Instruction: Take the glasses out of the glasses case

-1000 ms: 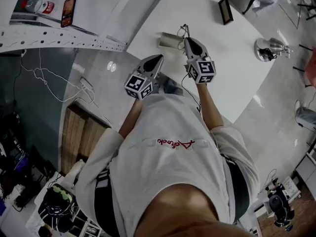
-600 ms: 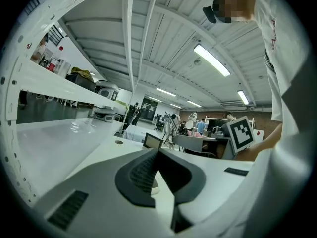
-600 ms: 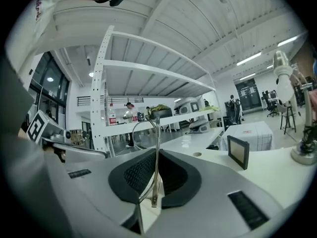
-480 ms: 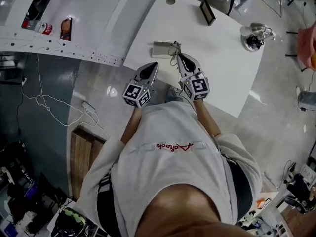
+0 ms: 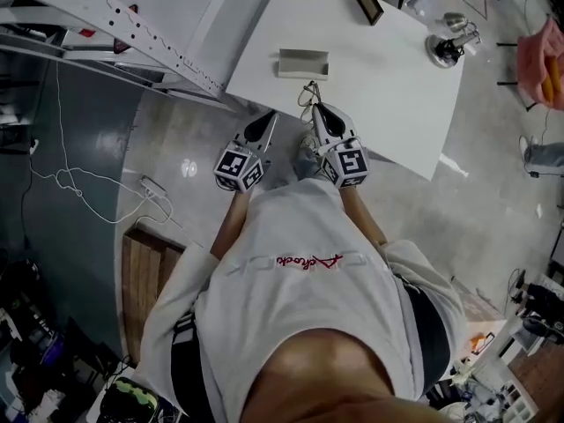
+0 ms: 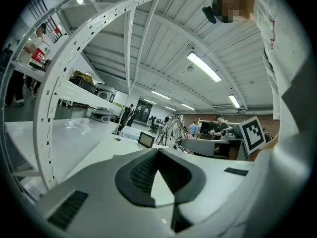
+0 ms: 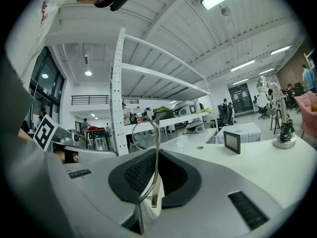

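Glasses (image 7: 156,142) in right hand-held gripper (image 5: 315,110) over table (image 5: 379,77) edge, clear of glasses case (image 5: 303,63).

The table (image 5: 388,69) is plain white, and the glasses case (image 5: 303,63) at its near left is pale grey. The glasses (image 7: 155,133) have a thin metal frame, silvery and perhaps tinted gold, though the wire is too fine to be sure. The left gripper (image 5: 267,118) and right gripper (image 5: 315,109) are light grey. Their fingers (image 7: 131,175) are lined with black ribbed pads, and their marker cubes (image 5: 350,166) are patterned in black and white squares. The person's shirt (image 5: 300,307) is white with red script. The floor (image 5: 167,139) is glossy grey, with a brown wooden panel (image 5: 145,263) at the near left and a pink cloth (image 5: 542,60) at the far right.
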Demonstrator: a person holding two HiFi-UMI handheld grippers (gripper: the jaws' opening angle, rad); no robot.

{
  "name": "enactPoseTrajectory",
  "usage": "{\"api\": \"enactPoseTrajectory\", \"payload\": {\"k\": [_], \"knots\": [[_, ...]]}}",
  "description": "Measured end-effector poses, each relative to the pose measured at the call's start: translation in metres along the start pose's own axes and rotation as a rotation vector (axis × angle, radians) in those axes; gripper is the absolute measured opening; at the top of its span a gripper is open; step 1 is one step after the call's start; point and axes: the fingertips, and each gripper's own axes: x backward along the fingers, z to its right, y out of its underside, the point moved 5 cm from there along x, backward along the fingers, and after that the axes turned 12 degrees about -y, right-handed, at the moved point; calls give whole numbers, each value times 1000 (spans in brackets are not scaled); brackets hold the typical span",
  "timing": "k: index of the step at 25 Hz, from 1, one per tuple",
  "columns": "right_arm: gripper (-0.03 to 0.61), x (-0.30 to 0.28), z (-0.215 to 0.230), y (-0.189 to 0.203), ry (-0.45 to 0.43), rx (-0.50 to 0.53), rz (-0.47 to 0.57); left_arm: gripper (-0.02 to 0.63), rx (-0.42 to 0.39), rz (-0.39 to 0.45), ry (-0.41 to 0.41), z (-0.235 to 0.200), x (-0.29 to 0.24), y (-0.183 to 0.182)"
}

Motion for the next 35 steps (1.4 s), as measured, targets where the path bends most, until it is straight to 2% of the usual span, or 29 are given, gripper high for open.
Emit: {"api": "enactPoseTrajectory", "payload": {"k": [17, 27, 35], "knots": [[17, 94, -99, 20, 73, 19, 38, 0, -28, 40, 69, 53, 104, 33], [17, 124, -120, 22, 97, 39, 54, 0, -50, 63, 94, 75, 128, 37], [17, 127, -125, 25, 96, 32, 59, 0, -53, 73, 96, 77, 133, 37]]}}
